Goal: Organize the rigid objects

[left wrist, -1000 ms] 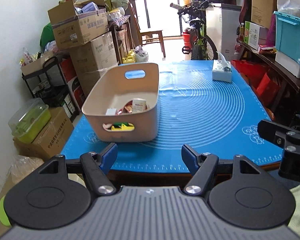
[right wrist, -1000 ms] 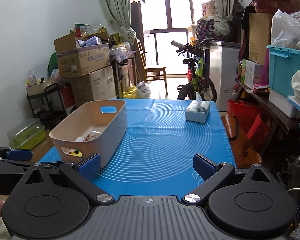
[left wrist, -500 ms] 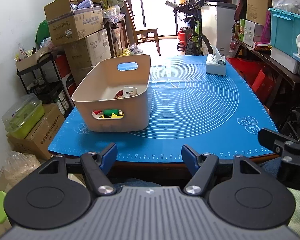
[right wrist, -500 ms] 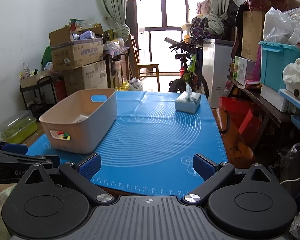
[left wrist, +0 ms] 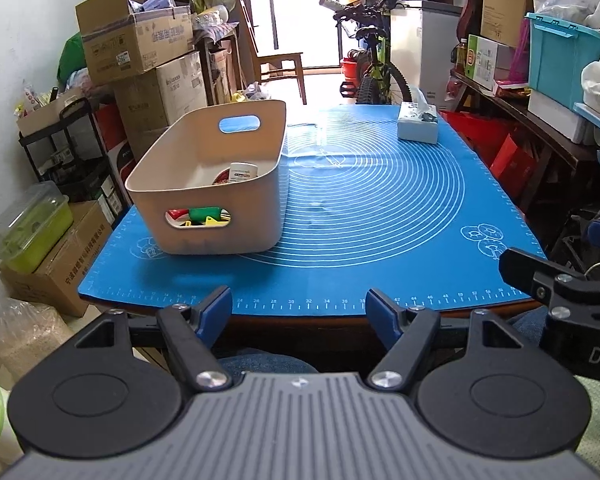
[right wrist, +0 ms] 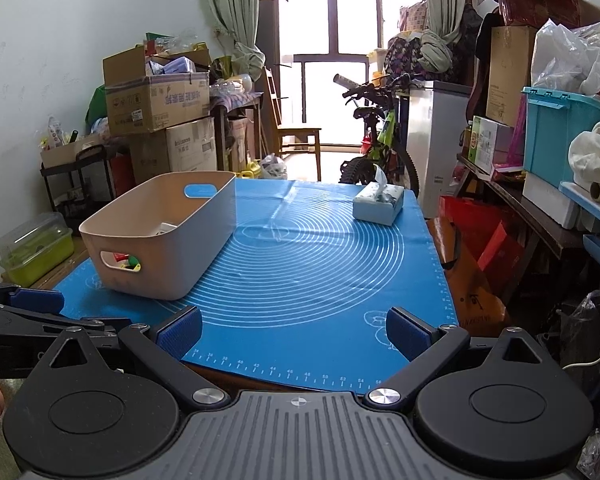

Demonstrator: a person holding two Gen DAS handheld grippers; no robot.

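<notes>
Rigid objects sit inside the beige bin (left wrist: 208, 184), the landmark here: through its near handle slot a red piece, a green piece (left wrist: 204, 213) and a yellow piece show, and over the rim a white container with a printed label (left wrist: 242, 171) lies on the bin floor. The rest of the contents are hidden by the walls.

Nearest the cameras, the left gripper (left wrist: 299, 312) hangs off the near edge of the table, on the viewer's side of the bin, its blue-padded fingers (left wrist: 216, 312) spread wide with nothing between them. The right gripper (right wrist: 294, 332) is likewise parted and empty, held near the same edge and to the right of the bin; its body shows at the right margin of the left wrist view.

The bin stands upright on the blue mat (left wrist: 380, 208) that covers the table (left wrist: 340, 314), on the mat's left part, with its right wall at the rim of the mat's printed white rings. Right of the bin the mat carries only those rings and small printed drawings.

Beyond the bin and to its right, near the far corner of the mat, sits a tissue box (left wrist: 417, 124) with a tissue sticking up. Farther back, past the table, stand a bicycle (right wrist: 376, 136), a wooden chair (right wrist: 296, 136) and a bright window; stacked cardboard boxes (left wrist: 140, 40) rise to the left of the bin.
</notes>
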